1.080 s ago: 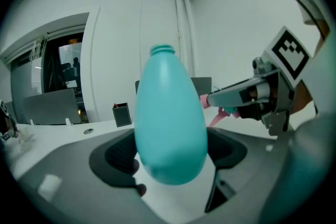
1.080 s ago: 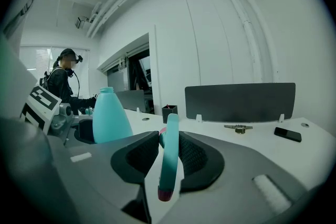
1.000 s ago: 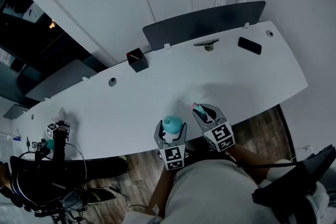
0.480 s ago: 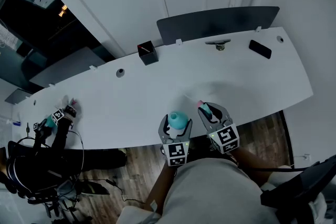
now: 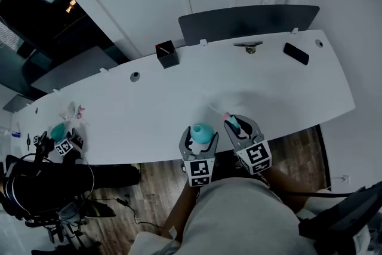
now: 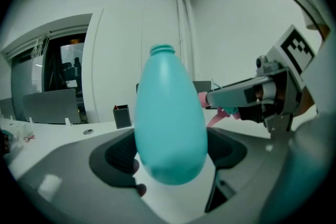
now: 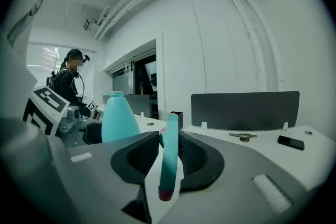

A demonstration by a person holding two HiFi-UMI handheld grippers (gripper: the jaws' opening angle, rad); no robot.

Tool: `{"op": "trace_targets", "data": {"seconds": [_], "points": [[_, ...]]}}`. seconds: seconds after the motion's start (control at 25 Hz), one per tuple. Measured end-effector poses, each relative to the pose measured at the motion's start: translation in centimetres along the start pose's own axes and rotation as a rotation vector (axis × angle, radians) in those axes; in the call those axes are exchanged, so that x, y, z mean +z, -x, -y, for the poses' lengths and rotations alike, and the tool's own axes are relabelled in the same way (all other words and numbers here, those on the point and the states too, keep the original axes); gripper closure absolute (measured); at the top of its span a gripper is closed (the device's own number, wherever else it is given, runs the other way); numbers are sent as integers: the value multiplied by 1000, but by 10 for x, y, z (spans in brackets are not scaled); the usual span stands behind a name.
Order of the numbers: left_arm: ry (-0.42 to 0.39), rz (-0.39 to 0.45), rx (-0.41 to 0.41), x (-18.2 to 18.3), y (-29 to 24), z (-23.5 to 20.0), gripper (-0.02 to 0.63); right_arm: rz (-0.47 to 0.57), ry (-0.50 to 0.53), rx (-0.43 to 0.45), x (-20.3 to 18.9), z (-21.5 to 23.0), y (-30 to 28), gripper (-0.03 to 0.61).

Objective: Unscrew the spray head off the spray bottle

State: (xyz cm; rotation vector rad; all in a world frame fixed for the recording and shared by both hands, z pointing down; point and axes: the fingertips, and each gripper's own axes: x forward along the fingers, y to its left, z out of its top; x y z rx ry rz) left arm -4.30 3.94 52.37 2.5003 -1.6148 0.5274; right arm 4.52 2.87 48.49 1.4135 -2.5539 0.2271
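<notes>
Left tongs (image 5: pixel 200 140) clamp the open-necked spray bottle (image 6: pixel 170 118) steady; right tongs (image 5: pixel 240 127), beside the bottle, pinch the detached spray head (image 7: pixel 169 149) clear of its neck

spray bottle (image 6: pixel 170 118): teal
spray head (image 7: pixel 169 157): teal, pink end
surface (image 5: pixel 149 110): white
left tool (image 5: pixel 200 135): grey, black-and-white square markers
right tool (image 5: pixel 236 125): grey, black-and-white square markers
box (image 5: pixel 168 55): black

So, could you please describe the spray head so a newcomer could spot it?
At the near edge of the long white desk, the right gripper clamps the spray head. It is slim, teal with pink ends, unlike the plump teal bottle in the left gripper.
</notes>
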Motion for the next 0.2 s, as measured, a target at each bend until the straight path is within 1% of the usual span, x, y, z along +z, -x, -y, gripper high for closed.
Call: {"op": "trace_targets", "data": {"seconds": [0.2], "points": [[3, -4, -6, -2, 2, 2, 212, -6, -1, 4, -2, -5, 2, 468]]}}
